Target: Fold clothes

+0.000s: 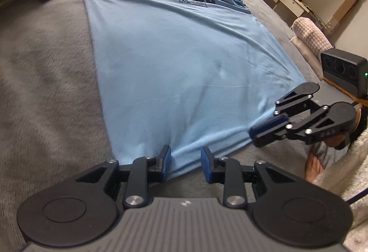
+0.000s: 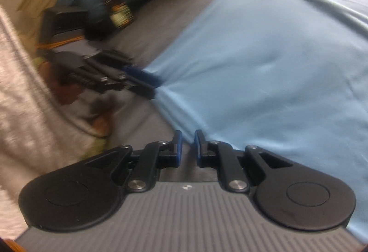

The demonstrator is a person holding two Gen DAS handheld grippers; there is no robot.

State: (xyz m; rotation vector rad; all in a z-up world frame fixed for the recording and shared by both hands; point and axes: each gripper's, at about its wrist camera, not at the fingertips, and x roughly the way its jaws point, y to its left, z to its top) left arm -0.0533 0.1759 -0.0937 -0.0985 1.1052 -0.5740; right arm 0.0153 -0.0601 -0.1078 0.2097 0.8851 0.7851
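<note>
While flat, shirt (image 1: 179,63) between parted fingers (image 1: 166,161).

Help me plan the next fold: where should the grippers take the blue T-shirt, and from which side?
Grip the blue T-shirt by its near hem, one corner each, coming in low from the hem side: that edge lies flat, straight and closest, while the collar end is bunched.
</note>
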